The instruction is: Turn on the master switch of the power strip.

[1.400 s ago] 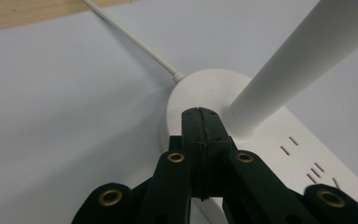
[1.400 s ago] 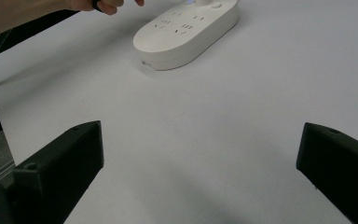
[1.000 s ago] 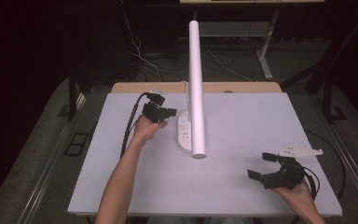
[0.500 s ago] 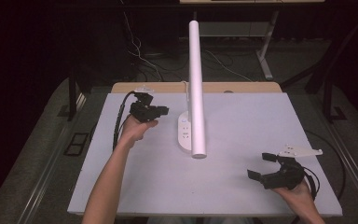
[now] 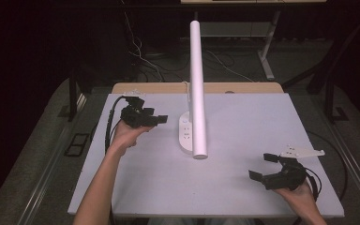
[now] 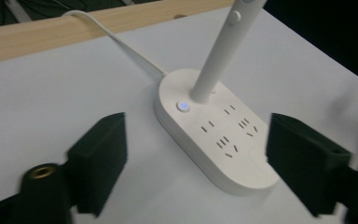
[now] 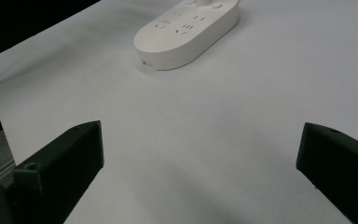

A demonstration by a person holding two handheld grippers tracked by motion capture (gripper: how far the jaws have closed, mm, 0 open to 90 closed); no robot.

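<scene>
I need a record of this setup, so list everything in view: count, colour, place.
desk lamp: one, white, tall tube rising from the table's middle
lamp base: one, white oval with sockets and a lit button, mid table
lamp cord: one, white, runs from the base over the far edge
table: one, white top with a wooden strip along its far edge
cables: several, on the floor behind the table
left claw: one, black, left of the base, jaws just opened, nothing between them
right claw: one, black, near right corner, open
forearms: two, entering from the bottom edge
</scene>
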